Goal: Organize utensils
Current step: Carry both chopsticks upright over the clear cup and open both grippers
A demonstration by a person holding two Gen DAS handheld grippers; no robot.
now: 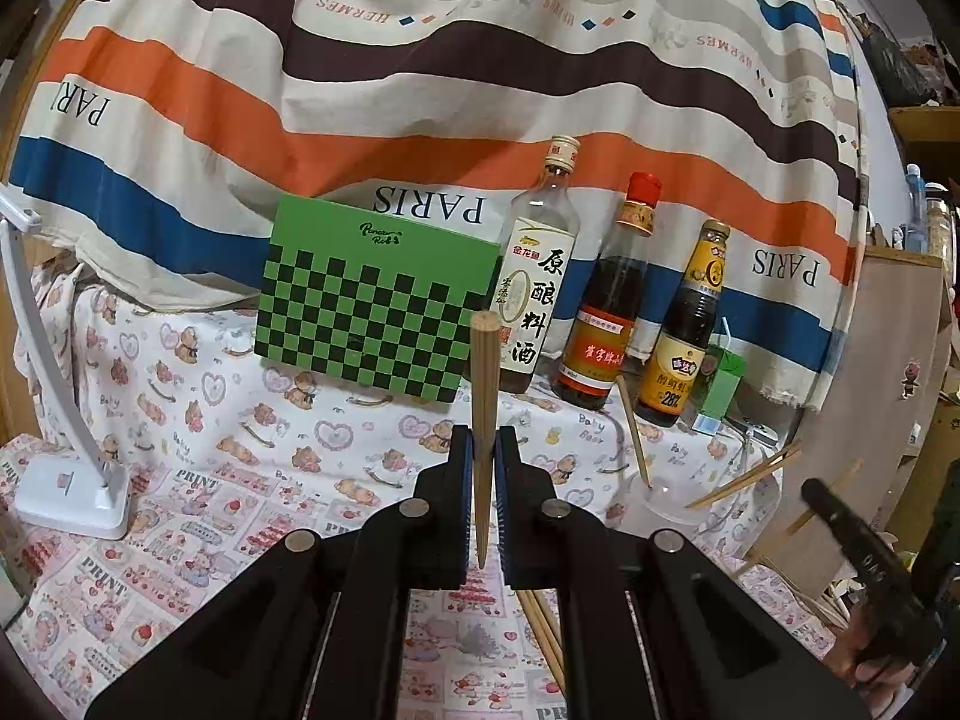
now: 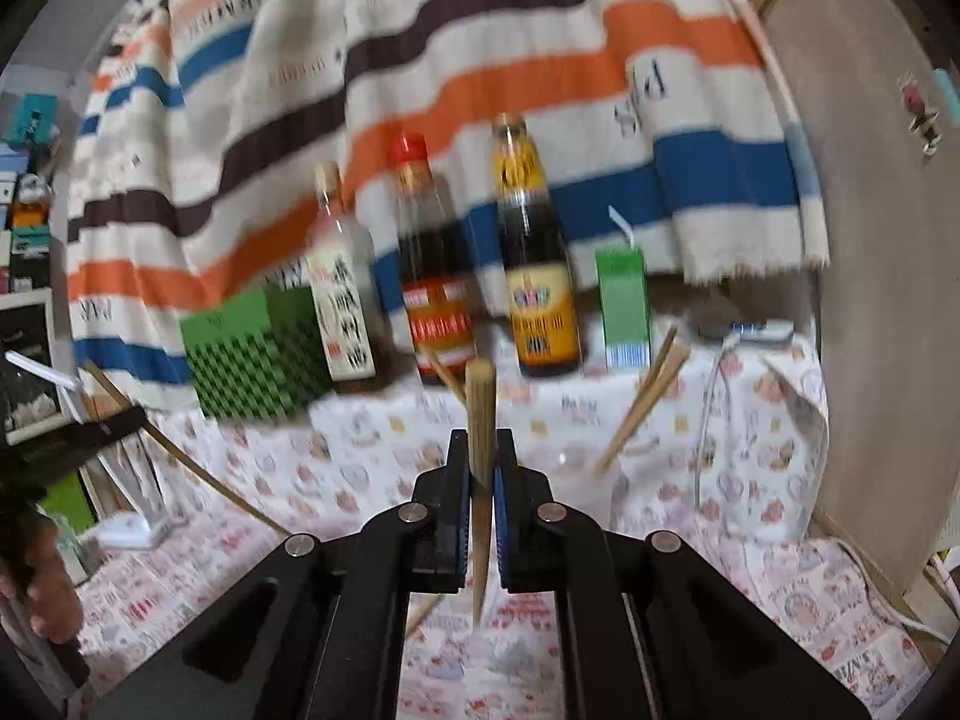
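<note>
My left gripper (image 1: 483,441) is shut on a wooden chopstick (image 1: 483,360) that stands upright between its pads, thick end up. In the right wrist view my right gripper (image 2: 480,444) is likewise shut on a chopstick (image 2: 480,396), thick end up; that picture is blurred. A clear plastic cup (image 1: 666,501) stands right of centre on the table with several chopsticks (image 1: 633,426) leaning in it. It also shows as the clear cup (image 2: 579,474) holding chopsticks (image 2: 645,405). More loose chopsticks (image 1: 543,630) lie on the cloth below my left gripper.
At the back stand a green checkered box (image 1: 366,306), three sauce bottles (image 1: 606,312) and a green carton (image 1: 723,387) against a striped cloth. A white lamp base (image 1: 72,498) sits at left. A wooden board (image 2: 888,276) and a white cable (image 2: 711,396) are at right.
</note>
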